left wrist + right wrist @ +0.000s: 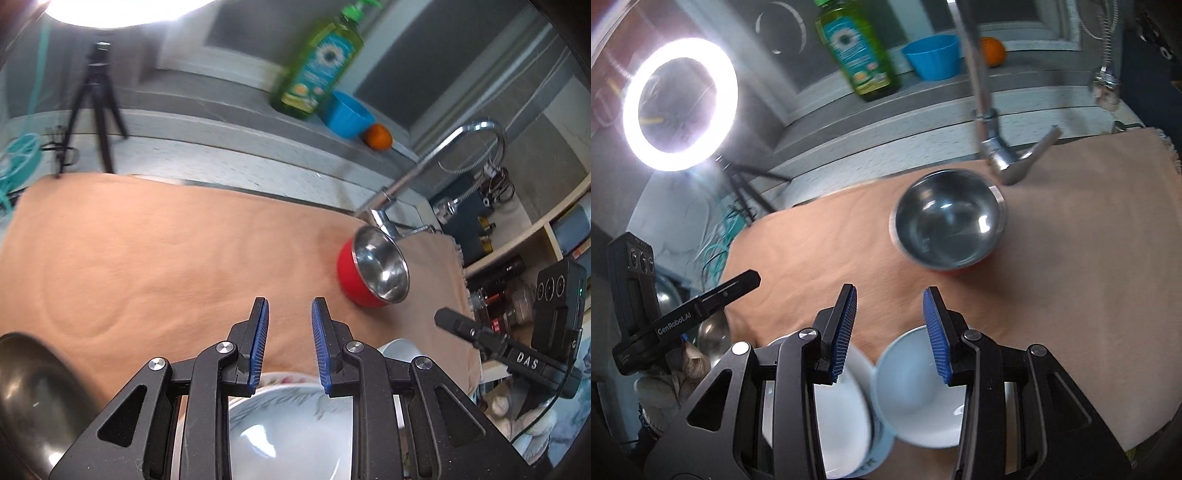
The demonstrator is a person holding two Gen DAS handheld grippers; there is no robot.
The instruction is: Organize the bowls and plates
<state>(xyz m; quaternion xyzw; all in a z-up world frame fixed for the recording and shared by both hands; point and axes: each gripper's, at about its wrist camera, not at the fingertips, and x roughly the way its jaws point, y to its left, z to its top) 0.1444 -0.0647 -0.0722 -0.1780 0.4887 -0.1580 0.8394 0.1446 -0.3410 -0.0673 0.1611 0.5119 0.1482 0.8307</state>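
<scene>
Both claws hang over a tabletop covered by a peach cloth (166,258). The left claw (288,314) stands with a narrow gap between its blue pads, and nothing is between them. Beneath its frame, at the near edge of the tabletop, lies a floral-rimmed plate (291,413). A dark pan (33,398) sits at the near left corner in this view.

The right claw (891,306) is parted a little wider, also gripping nothing. Under it, near the front edge, a white bowl (916,398) sits just beside a white plate (842,413); whether the two touch is unclear through the blur.

Toward the far right part of the cloth stands a red bowl (373,269) with a shiny steel inside, upright, well apart from both claws and close to the tap (443,147).

On the ledge behind the tabletop stand a green soap bottle (321,66), a blue bowl (349,114) and an orange (377,137). A ring light (679,103) glows at the far left.
</scene>
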